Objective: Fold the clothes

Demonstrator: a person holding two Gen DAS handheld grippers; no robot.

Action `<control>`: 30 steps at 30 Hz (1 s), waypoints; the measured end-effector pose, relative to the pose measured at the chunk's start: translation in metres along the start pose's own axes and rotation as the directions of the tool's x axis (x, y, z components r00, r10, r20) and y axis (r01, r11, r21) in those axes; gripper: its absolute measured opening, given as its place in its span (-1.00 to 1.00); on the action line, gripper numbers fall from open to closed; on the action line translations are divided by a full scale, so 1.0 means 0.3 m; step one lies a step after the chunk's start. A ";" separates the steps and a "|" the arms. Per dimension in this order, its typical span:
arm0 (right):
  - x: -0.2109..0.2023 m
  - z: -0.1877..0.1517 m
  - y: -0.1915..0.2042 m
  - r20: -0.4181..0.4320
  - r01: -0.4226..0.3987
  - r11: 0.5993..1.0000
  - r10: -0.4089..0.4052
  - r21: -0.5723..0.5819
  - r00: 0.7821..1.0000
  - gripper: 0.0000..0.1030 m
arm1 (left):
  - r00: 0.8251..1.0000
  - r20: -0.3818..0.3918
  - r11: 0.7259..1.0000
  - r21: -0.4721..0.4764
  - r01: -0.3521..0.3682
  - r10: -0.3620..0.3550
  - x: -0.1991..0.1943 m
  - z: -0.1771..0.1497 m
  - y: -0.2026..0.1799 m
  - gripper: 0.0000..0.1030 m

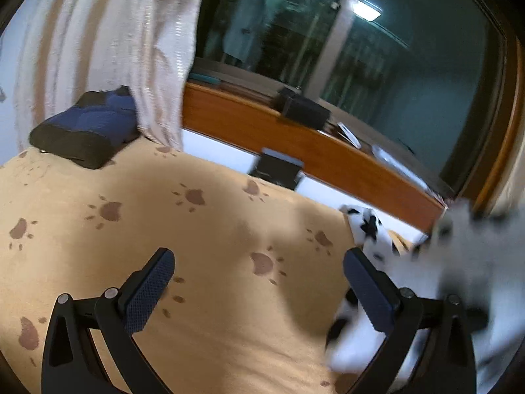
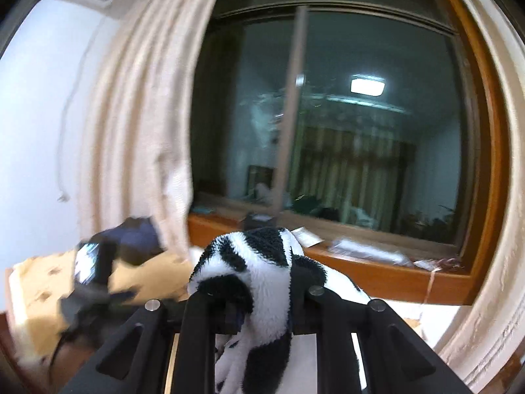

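Two grippers, two states; my right gripper [image 2: 259,308] is clamped on the black-and-white fleece garment [image 2: 262,275], bunched and lifted, still unfolded; my left gripper [image 1: 259,290] stands apart, empty, low over the paw-print bed cover [image 1: 203,229], the fleece just right of it; beyond, at the cover's far-left corner, a dark blue garment [image 1: 88,128] already lies folded; both grippers point toward the window.

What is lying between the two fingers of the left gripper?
In the left wrist view, only bare paw-print blanket lies between the open left gripper's fingers. The black-and-white fleece garment sits just outside the right-hand finger.
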State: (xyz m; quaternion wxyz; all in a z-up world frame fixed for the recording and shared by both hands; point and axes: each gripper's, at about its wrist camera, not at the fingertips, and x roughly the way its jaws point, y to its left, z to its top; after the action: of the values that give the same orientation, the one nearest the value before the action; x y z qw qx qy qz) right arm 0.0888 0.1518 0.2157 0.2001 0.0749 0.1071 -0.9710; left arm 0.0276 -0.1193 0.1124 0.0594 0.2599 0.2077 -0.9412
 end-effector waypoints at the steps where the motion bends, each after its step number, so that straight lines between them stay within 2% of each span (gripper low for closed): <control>1: -0.011 -0.017 0.027 -0.027 -0.023 1.000 0.023 -0.015 0.999 -0.62 | 1.000 -0.001 1.000 -0.006 -0.001 0.001 0.000 0.005 0.010 1.00; 4: -0.027 -0.115 0.091 -0.150 -0.076 0.995 0.065 -0.070 0.987 -0.60 | 1.000 -0.017 1.000 -0.021 0.007 -0.007 0.008 0.008 0.026 1.00; 7: -0.040 -0.245 0.126 -0.293 -0.132 0.987 0.099 -0.093 0.951 -0.41 | 0.999 -0.043 1.000 -0.009 0.020 -0.020 0.026 -0.005 0.011 1.00; 8: -0.048 -0.275 0.128 -0.319 -0.142 0.986 0.108 -0.084 0.941 -0.34 | 0.998 -0.052 1.000 -0.005 0.024 -0.024 0.032 -0.009 0.007 1.00; 9: -0.056 -0.305 0.125 -0.351 -0.156 0.985 0.123 -0.068 0.928 -0.07 | 0.998 -0.061 1.000 -0.001 0.028 -0.028 0.037 -0.013 0.002 1.00; 11: -0.089 -0.350 0.106 -0.402 -0.174 0.985 0.151 -0.021 0.903 0.20 | 0.996 -0.079 0.999 0.007 0.037 -0.036 0.049 -0.021 -0.008 1.00; 14: -0.150 -0.404 0.068 -0.453 -0.174 0.983 0.177 0.049 0.874 0.20 | 0.993 -0.106 0.999 0.019 0.051 -0.048 0.067 -0.034 -0.023 1.00; 18: -0.222 -0.408 -0.010 -0.459 -0.146 0.979 0.196 0.142 0.866 0.20 | 0.988 -0.143 0.997 0.034 0.069 -0.063 0.090 -0.050 -0.042 1.00; 22: -0.274 -0.324 -0.073 -0.354 -0.115 0.968 0.191 0.223 0.916 0.22 | 0.980 -0.179 0.995 0.048 0.092 -0.082 0.110 -0.068 -0.062 1.00; 25: -0.219 -0.275 -0.101 -0.287 -0.124 0.953 0.205 0.276 0.936 0.29 | 0.976 -0.196 0.992 0.061 0.107 -0.093 0.115 -0.082 -0.070 1.00; 30: -0.134 -0.234 -0.140 -0.220 -0.206 0.898 0.308 0.390 0.926 0.29 | 0.972 -0.224 0.992 0.081 0.092 -0.071 0.136 -0.106 -0.058 1.00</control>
State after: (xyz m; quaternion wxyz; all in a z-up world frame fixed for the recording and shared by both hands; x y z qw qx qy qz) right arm 0.1155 0.2212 0.1629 0.2936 0.2586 -0.0565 -0.9186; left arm 0.0037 -0.0904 0.0731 -0.0147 0.3564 0.1803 -0.9167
